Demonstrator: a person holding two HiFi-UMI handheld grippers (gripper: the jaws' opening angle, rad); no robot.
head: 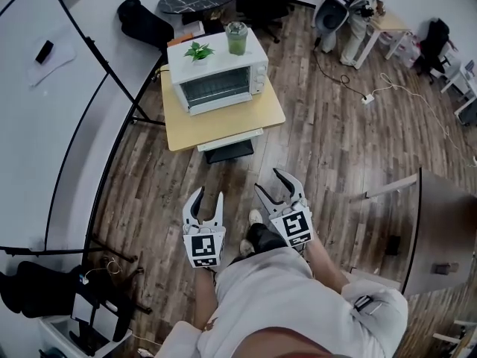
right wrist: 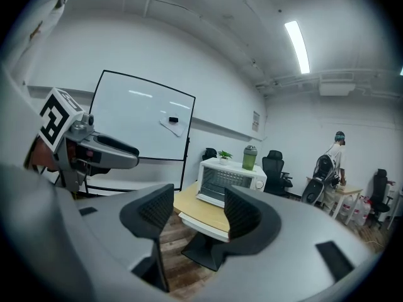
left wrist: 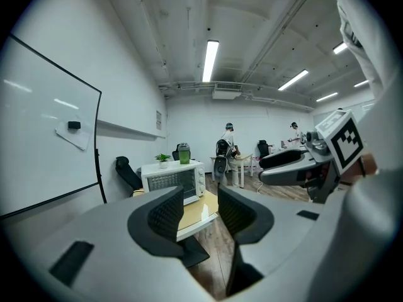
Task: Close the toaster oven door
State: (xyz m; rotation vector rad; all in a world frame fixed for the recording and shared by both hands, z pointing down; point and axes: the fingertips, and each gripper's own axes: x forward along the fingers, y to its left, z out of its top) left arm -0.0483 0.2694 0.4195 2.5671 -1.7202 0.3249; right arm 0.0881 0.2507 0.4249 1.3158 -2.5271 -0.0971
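L claw — plant, bottle atop oven

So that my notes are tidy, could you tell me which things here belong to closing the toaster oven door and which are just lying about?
For the job: toaster oven, left gripper, right gripper.
Just lying about: potted plant, green bottle, whiteboard, power strip.

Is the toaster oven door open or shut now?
Shut, as far as visible: the door lies flush with the front of the toaster oven, not folded down over the table.
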